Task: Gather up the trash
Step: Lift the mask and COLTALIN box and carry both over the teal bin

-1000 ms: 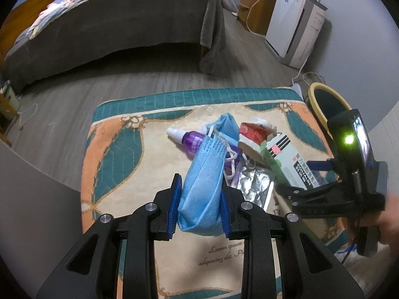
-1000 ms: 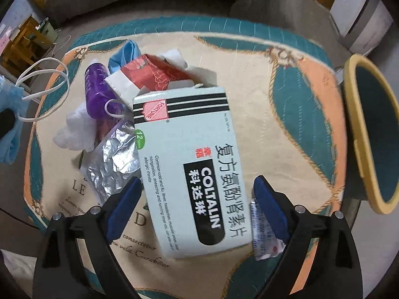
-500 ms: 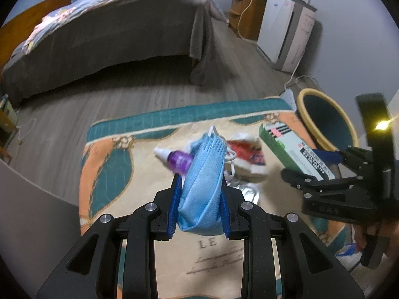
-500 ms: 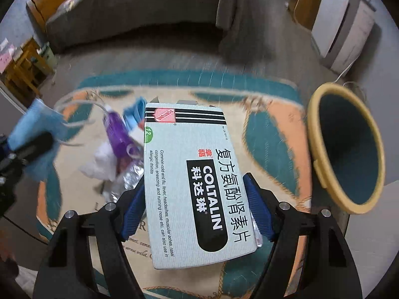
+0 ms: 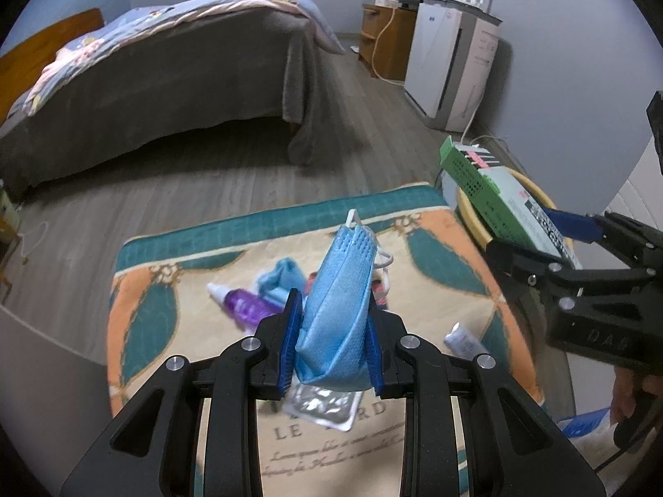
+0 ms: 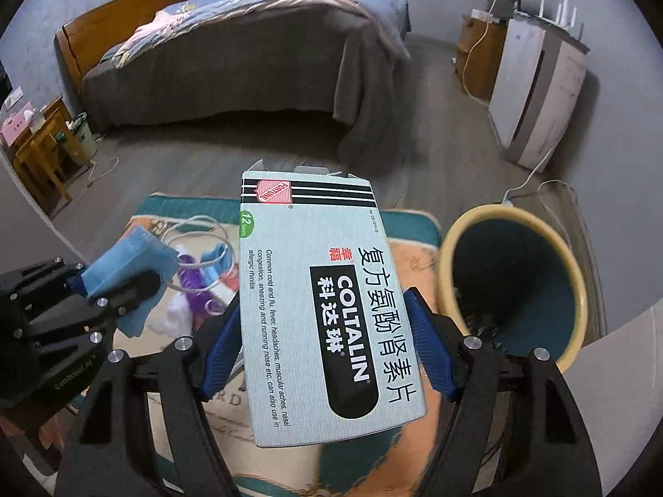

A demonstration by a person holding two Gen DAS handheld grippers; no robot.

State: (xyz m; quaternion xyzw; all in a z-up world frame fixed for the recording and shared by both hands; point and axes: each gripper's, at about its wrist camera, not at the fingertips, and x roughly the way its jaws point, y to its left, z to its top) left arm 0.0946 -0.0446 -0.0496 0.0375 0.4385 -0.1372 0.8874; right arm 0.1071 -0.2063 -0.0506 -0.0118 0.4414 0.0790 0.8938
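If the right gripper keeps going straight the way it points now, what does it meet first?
Probably the patterned mat, near its far edge beside the bin. The right gripper holds the medicine box, which hides the line ahead, so depth is uncertain.

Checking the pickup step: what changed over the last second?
The right gripper closed on the medicine box and lifted it off the mat toward the bin. The left gripper kept its hold on the blue face mask. The purple bottle stayed put.
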